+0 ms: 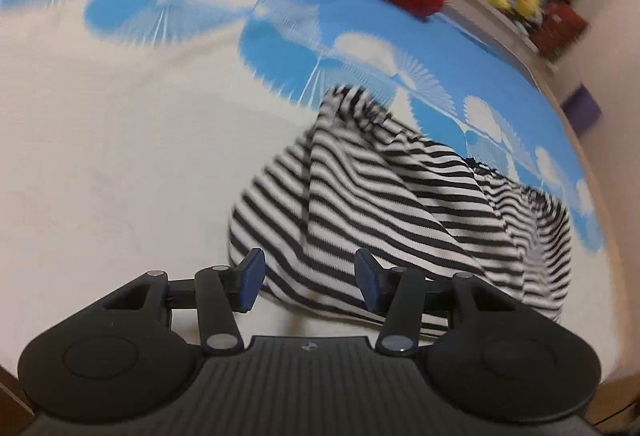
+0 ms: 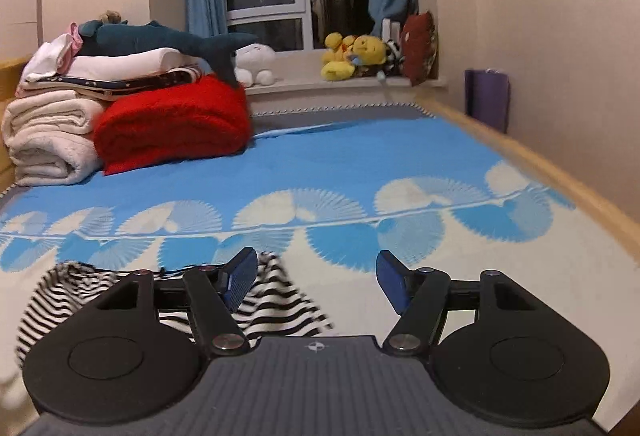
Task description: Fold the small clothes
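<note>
Looking down along my left gripper (image 1: pixel 310 282), I have the striped garment (image 1: pixel 400 212) directly ahead and a little to the right, crumpled on the pale part of the bed sheet (image 1: pixel 120 164). It runs in a long heap away from me toward the upper right, with one bunched end rising at the far side and the wider end trailing off toward the blue band of the sheet. My left jaws stand partly apart with nothing between them; the blue pads (image 1: pixel 252 278) hang above the near edge of the cloth and, as far as I can tell, do not press on it. My right gripper (image 2: pixel 316 286) points more level, out across the bed toward the red blanket (image 2: pixel 172 124) and the window, and the garment shows only at the lower left of its view, beside and below its left finger. Its jaws are wider apart and also empty. So the left hand is the nearer one, I judge, and the next grasp would start at the near hem, with the right hand needing to swing down and left to reach the other end.
</note>
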`<action>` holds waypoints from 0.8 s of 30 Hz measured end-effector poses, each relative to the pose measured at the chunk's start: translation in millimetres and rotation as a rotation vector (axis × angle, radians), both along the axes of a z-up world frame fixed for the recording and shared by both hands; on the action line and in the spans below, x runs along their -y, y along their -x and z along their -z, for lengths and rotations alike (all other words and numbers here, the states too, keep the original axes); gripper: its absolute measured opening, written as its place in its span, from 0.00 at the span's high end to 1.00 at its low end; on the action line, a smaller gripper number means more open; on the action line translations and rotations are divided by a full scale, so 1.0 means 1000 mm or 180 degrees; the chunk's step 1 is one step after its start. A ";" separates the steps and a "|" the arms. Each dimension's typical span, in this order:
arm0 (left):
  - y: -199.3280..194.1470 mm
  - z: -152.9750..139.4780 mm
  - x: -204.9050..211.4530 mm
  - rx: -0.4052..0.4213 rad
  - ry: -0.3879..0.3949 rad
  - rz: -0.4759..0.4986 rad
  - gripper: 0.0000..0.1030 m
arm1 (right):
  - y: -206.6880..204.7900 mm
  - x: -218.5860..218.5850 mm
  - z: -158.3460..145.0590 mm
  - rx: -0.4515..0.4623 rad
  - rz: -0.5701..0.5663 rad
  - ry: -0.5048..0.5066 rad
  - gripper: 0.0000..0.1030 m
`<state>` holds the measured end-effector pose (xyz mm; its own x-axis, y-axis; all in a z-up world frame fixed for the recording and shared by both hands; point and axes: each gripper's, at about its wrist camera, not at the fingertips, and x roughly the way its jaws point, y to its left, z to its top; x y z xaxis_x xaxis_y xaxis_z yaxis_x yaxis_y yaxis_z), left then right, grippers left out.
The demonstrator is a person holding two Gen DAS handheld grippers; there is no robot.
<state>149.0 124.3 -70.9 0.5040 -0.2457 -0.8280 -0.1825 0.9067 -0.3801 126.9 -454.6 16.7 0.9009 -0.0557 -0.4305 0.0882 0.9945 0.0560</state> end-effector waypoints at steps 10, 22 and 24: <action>-0.027 0.065 -0.019 -0.0775 0.0879 -0.1035 0.31 | -0.003 0.010 0.018 -0.0168 0.0029 -0.0102 0.36; -0.037 0.061 -0.012 -0.0404 0.0830 -0.0887 0.87 | -0.011 0.030 0.025 -0.0259 0.0242 -0.0288 0.36; -0.031 0.043 -0.012 -0.0200 0.0728 -0.0740 0.90 | -0.013 0.026 0.025 -0.0257 0.0238 -0.0268 0.36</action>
